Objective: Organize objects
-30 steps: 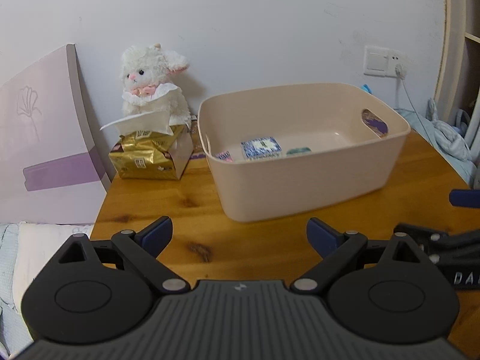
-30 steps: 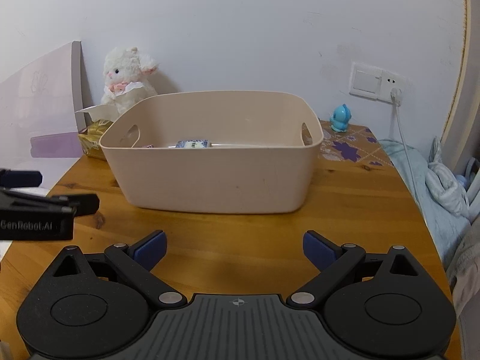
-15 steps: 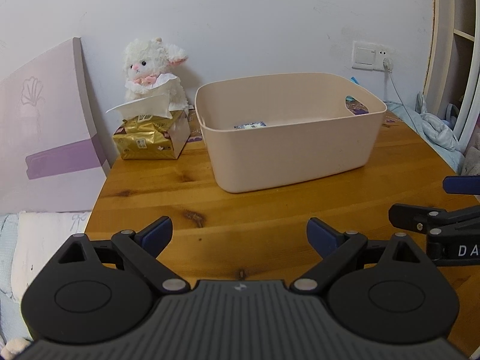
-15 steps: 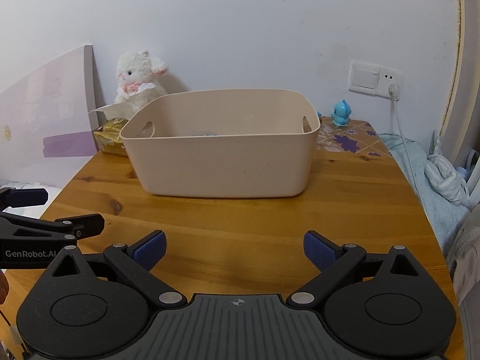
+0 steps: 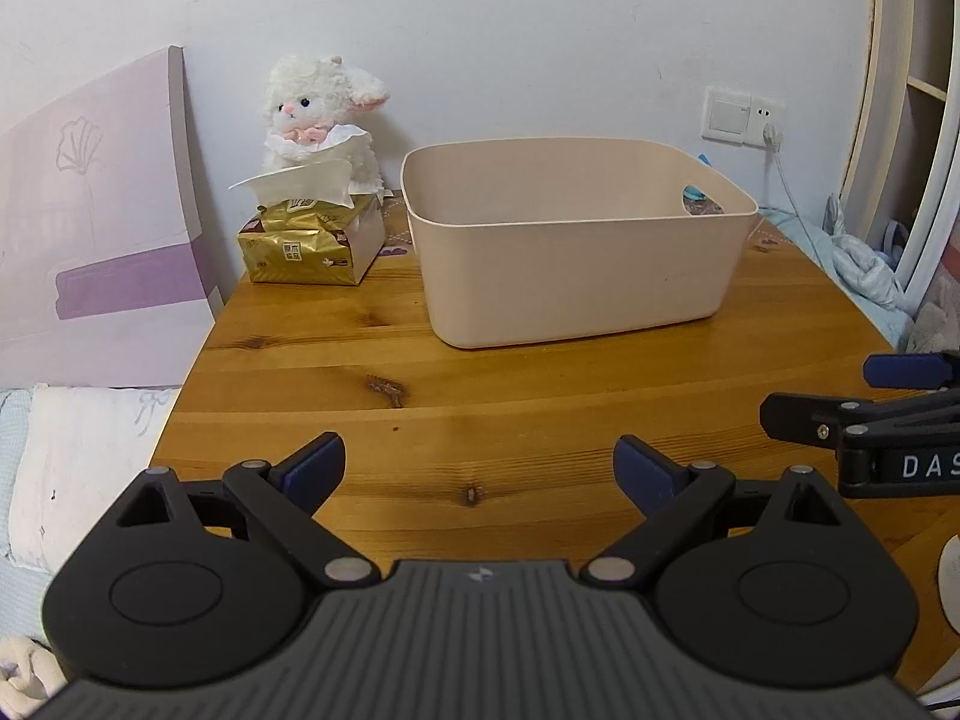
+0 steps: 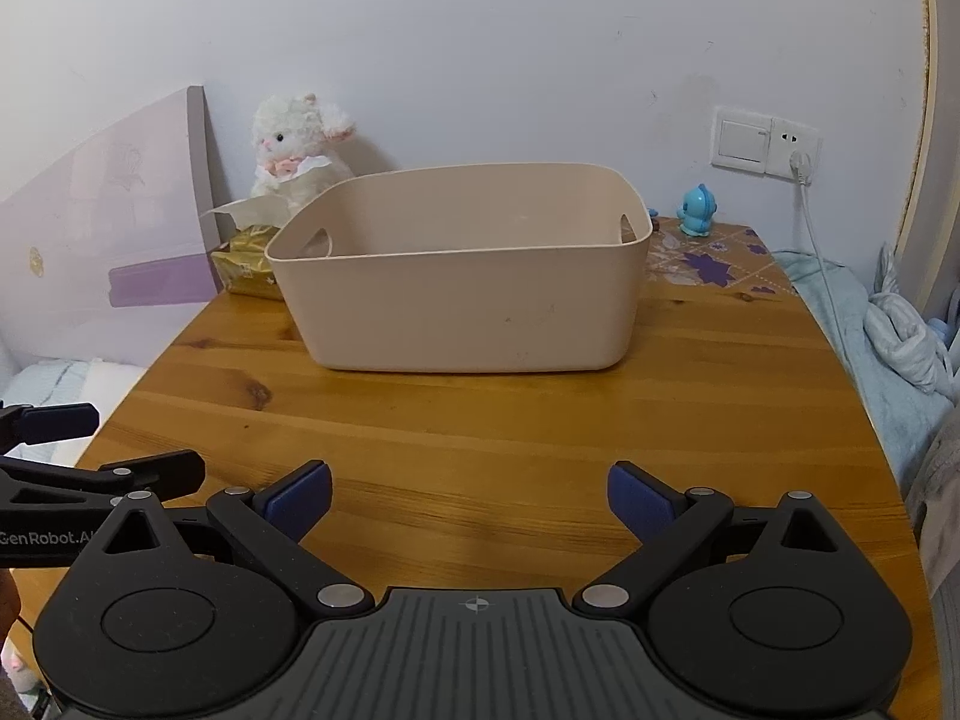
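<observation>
Both our left gripper (image 5: 479, 468) and right gripper (image 6: 469, 495) hover with jaws apart, empty. The bin (image 6: 462, 294) sits at twelve o'clock on the worktop (image 6: 480, 420); nothing loose remains, so we judge sorting finished.

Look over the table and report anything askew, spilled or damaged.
Nothing looks spilled or broken. The beige bin sits upright on the wooden table, turned slightly off square to its edge. A loose tissue pokes up crookedly from the gold tissue pack. The plush lamb sits upright behind it.
</observation>
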A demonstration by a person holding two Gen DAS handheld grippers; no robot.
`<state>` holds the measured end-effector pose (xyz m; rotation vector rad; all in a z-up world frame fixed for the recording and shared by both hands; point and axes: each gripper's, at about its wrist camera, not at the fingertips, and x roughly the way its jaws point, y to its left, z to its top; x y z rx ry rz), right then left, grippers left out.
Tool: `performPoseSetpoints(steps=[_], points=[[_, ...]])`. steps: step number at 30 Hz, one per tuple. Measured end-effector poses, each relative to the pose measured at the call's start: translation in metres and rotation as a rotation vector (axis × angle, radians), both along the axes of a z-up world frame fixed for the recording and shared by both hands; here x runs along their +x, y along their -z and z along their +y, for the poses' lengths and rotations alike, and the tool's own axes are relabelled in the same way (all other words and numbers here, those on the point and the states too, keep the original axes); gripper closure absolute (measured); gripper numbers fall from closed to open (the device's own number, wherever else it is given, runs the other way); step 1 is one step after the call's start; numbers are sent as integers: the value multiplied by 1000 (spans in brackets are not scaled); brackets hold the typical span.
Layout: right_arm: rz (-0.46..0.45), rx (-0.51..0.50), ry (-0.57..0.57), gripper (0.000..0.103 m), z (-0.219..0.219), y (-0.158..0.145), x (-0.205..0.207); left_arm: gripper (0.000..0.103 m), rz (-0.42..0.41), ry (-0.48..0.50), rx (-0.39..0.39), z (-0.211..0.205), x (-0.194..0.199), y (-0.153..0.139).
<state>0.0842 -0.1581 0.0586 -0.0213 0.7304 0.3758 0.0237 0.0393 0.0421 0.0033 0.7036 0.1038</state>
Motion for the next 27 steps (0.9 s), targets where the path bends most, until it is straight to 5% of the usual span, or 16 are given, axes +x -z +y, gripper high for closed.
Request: performPoseSetpoints(steps=[27], points=[[-3,0,-9,2,-2,-7,-5,6,6,-34,9,4,0,-9]])
